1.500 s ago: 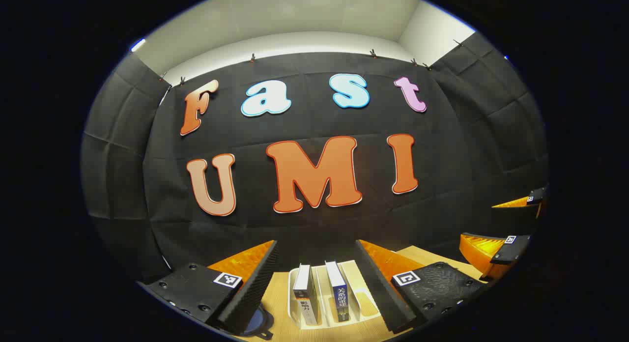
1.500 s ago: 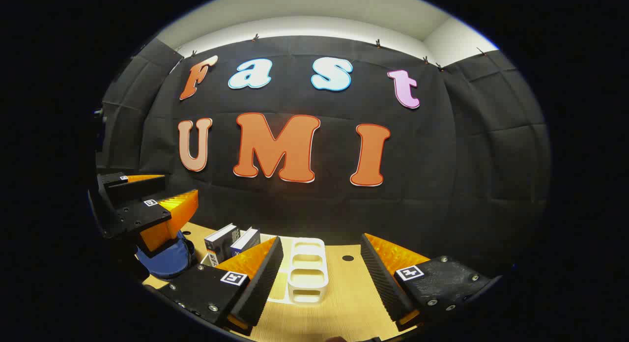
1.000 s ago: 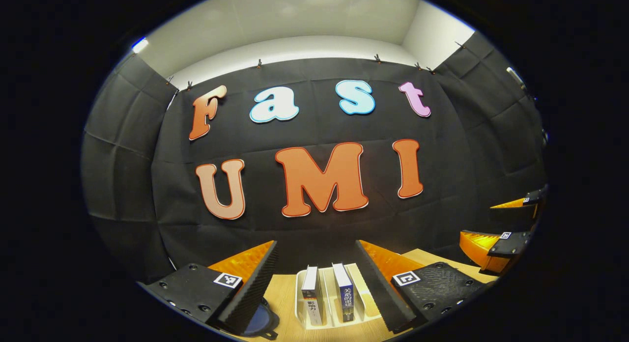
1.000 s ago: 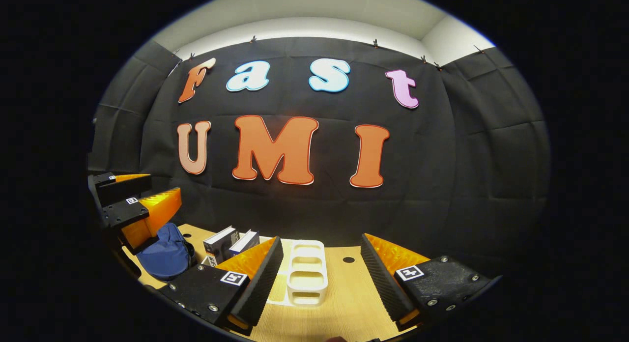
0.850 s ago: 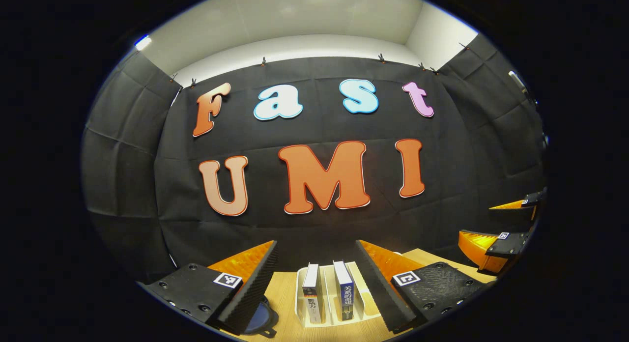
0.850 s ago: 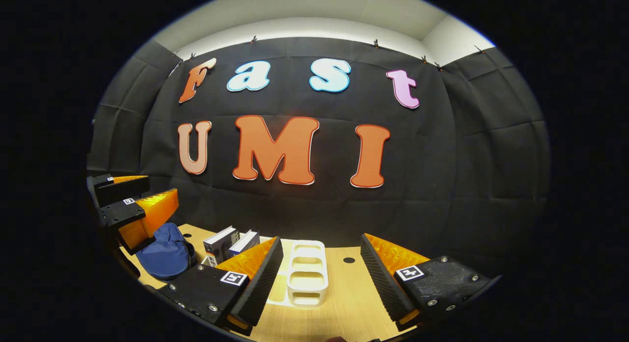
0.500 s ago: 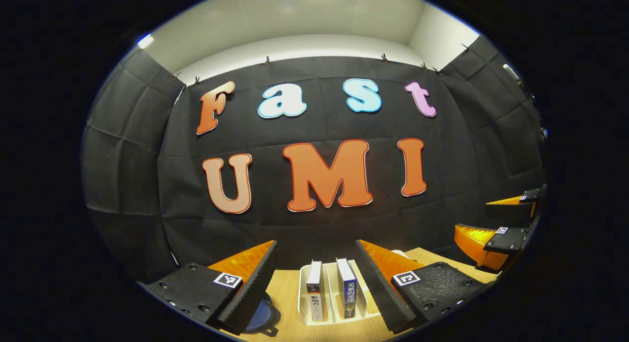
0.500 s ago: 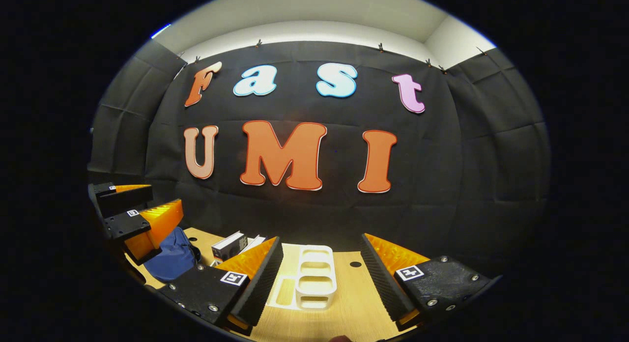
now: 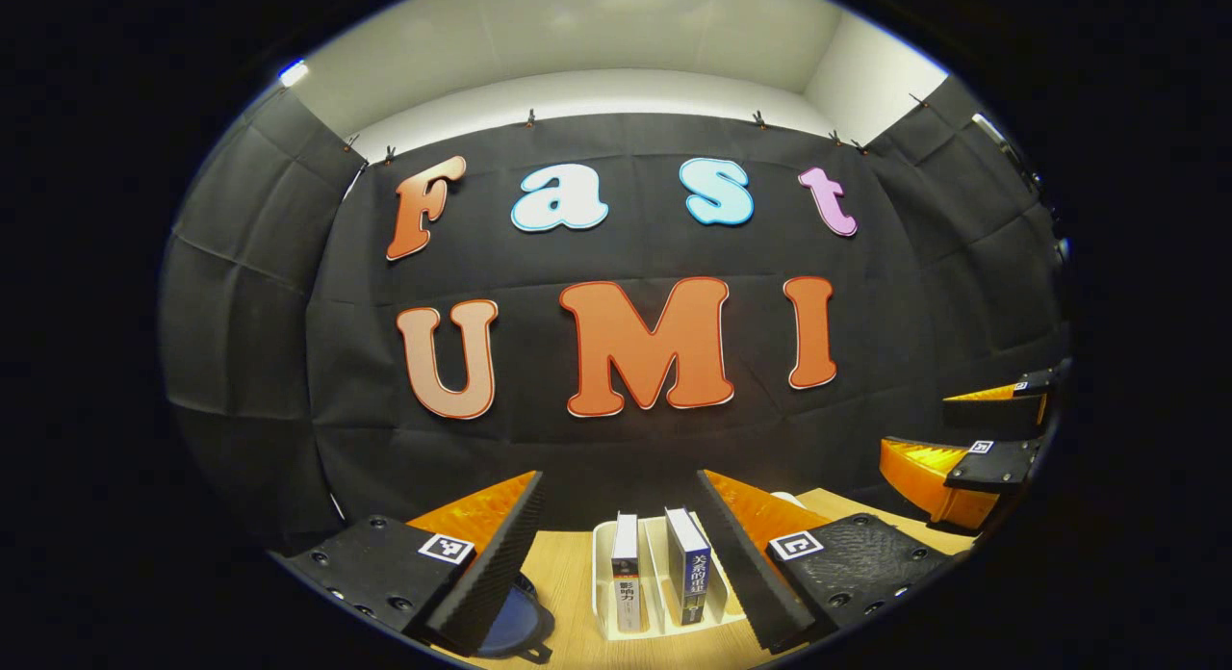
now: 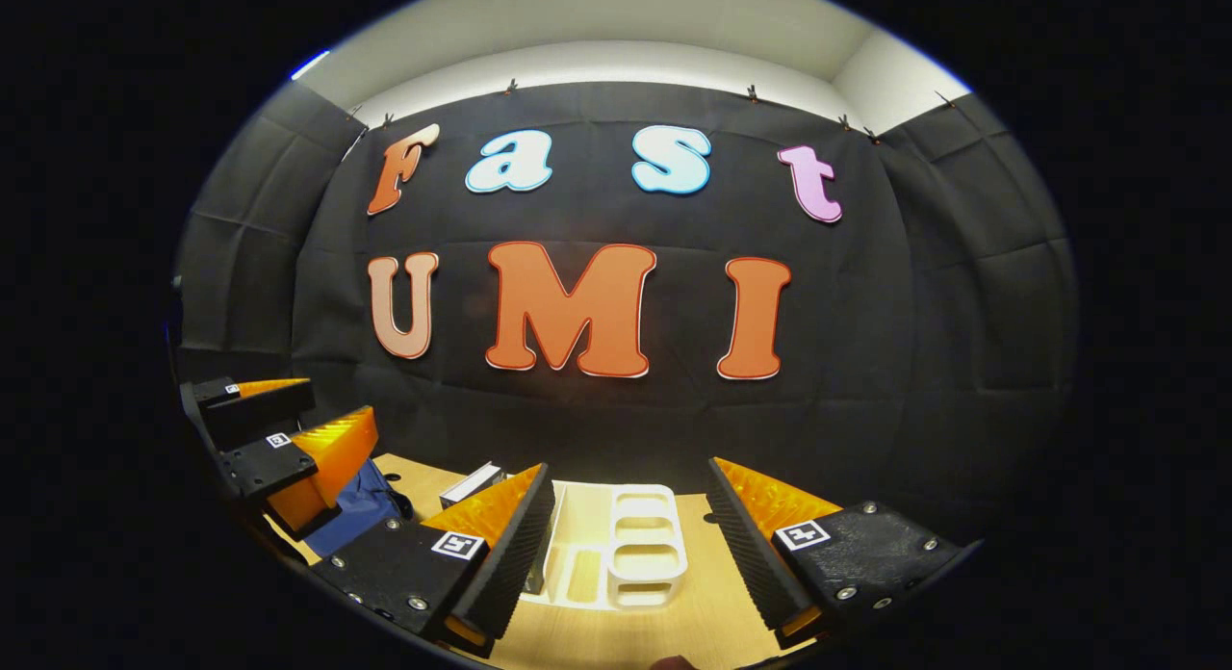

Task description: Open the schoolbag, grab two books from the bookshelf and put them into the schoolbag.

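Vertical printed characters are borne on the spines of two books standing upright in the white bookshelf (image 9: 603, 598) near the worktop's (image 9: 563, 579) far edge. On the pale book (image 9: 626, 576) a short column of dark characters is set low on the spine. On the blue book (image 9: 689, 566) a longer column of light characters is seen. Both are too small to be read with certainty.

A square black-and-white coded tag (image 9: 446, 548) is fixed on each jaw of the left gripper (image 9: 621, 477), and a like tag (image 10: 803, 533) on each jaw of the right gripper (image 10: 630, 466). No numbers or brand names can be made out.
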